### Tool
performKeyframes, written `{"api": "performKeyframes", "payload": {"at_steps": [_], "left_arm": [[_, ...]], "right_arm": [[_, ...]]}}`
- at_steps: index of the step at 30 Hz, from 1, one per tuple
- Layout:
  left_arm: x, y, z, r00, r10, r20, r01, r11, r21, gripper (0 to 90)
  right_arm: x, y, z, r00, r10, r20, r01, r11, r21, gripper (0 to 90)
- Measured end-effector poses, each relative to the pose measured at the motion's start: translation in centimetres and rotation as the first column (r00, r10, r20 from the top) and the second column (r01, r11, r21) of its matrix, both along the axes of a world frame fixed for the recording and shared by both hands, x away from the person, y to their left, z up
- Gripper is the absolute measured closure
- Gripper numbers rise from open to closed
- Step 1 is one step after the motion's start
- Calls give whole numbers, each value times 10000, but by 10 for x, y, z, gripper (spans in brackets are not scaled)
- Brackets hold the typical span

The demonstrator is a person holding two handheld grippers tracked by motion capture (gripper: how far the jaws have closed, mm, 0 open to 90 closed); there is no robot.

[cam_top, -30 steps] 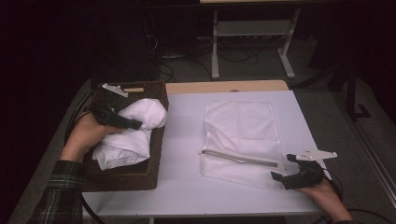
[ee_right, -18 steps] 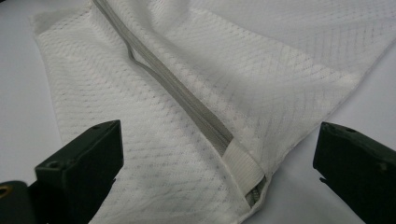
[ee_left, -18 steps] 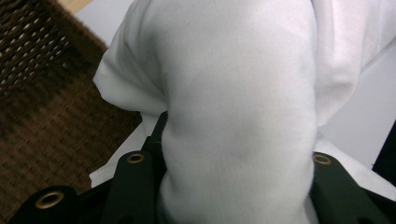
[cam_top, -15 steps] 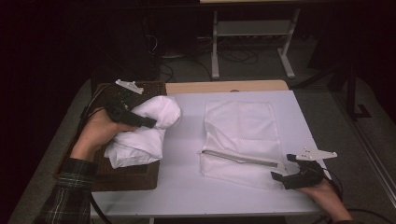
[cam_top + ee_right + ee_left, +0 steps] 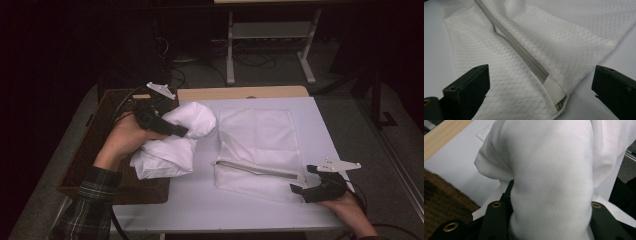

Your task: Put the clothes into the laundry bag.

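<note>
A bundle of white cloth [image 5: 172, 142] hung in the left gripper [image 5: 167, 127], bunched into a thick roll that straddled the right edge of the brown woven tray [image 5: 85, 160] and the left part of the white table surface [image 5: 200, 200]. Its upper lobe bulged toward the mesh bag, and its lower folds sagged against the tray's rim. In the left gripper view the white cloth [image 5: 551, 177] rose between the two black jaws, which pressed it from both sides, partly closed and clamped on the fabric. The person's left hand [image 5: 122, 142] wrapped the gripper's body from the tray side, and a plaid sleeve [image 5: 87, 205] ran down to the bottom edge.

Just to the right of the bundle lay a white mesh laundry bag [image 5: 260, 145], flat on the table, with a grey zipper strip [image 5: 255, 170] crossing its lower part at a slant. In the right gripper view the mesh bag [image 5: 529, 50] spread out ahead, and the zipper [image 5: 524, 57] ended at a white tab near the bag's corner.

The right gripper [image 5: 312, 187] rested at the bag's lower right corner, held by the right hand [image 5: 345, 207]. Its jaws stood wide apart, one on either side of that corner, with nothing pinched between them.

A strip of bare wood [image 5: 240, 93] showed along the far edge of the table.
</note>
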State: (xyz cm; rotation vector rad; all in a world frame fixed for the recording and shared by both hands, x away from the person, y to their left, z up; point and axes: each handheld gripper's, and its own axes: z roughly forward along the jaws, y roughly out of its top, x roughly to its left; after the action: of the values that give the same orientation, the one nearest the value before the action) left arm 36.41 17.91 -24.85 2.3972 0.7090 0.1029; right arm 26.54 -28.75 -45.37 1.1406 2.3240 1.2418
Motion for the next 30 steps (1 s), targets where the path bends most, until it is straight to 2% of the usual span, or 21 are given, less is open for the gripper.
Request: {"api": "performKeyframes", "payload": {"at_steps": [3, 4, 5, 12, 21, 30], "left_arm": [[-2, -18, -2, 9995, -286, -99, 287, 9996, 62, 553], [-2, -18, -2, 9995, -286, -99, 287, 9996, 62, 553], [-3, -26, -4, 9991, -412, -139, 413, 9991, 34, 553], [-7, -50, -13, 9967, -742, -330, 743, 9972, 22, 553], [-15, -72, -30, 9932, -1024, -548, 1028, 9947, 29, 554], [-24, -84, -45, 9893, -1282, -689, 1280, 9917, -74, 554]], "right_arm": [[0, 0, 1, 10000, 8, 25, -8, 10000, 6, 10], [0, 0, 1, 10000, 8, 25, -8, 10000, 6, 10], [0, 0, 1, 10000, 9, 22, -9, 10000, 15, 10], [0, 0, 1, 10000, 44, 44, -44, 10000, 19, 10], [0, 0, 1, 9999, 73, 75, -73, 10000, 17, 11], [1, 0, 2, 9999, 93, 93, -93, 10000, 24, 11]]}}
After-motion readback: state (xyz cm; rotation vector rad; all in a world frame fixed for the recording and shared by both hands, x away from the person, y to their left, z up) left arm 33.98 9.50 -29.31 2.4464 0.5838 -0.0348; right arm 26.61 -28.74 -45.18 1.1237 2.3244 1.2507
